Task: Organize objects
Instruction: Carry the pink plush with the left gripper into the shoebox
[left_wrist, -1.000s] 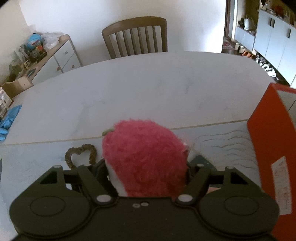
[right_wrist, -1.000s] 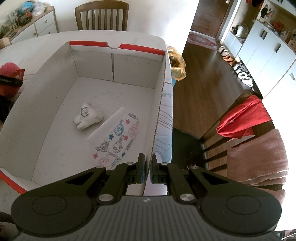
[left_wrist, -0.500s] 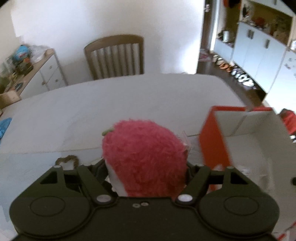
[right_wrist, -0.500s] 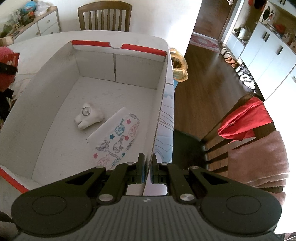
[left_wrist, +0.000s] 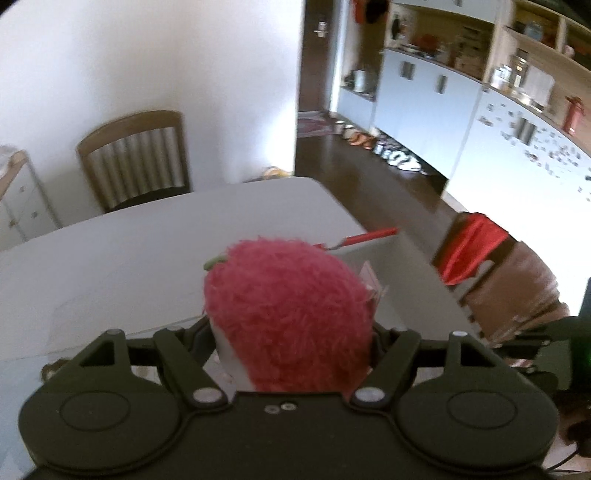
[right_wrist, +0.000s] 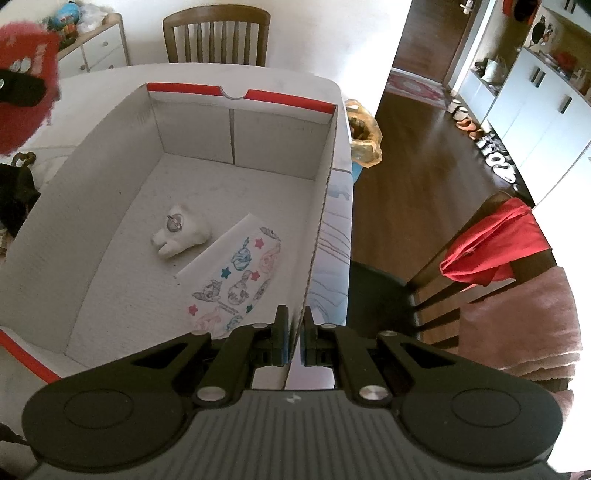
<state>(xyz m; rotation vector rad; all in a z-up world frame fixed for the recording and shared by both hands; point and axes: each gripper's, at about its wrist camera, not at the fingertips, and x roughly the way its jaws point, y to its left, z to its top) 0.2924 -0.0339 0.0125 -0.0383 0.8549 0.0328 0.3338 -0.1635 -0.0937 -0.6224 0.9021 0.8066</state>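
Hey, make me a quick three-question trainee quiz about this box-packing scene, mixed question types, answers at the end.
1. True or false: the left hand-held gripper is shut on the pink plush toy.
2. Multiple choice: what is the right hand-held gripper clamped on? A) the patterned packet B) the side wall of the cardboard box C) the white plush toy
3. Fill in: how many items lie on the box floor?

Key: 1 true. 2 B; its jaws pinch the wall's top edge. 3 two: the white plush toy and the patterned packet.
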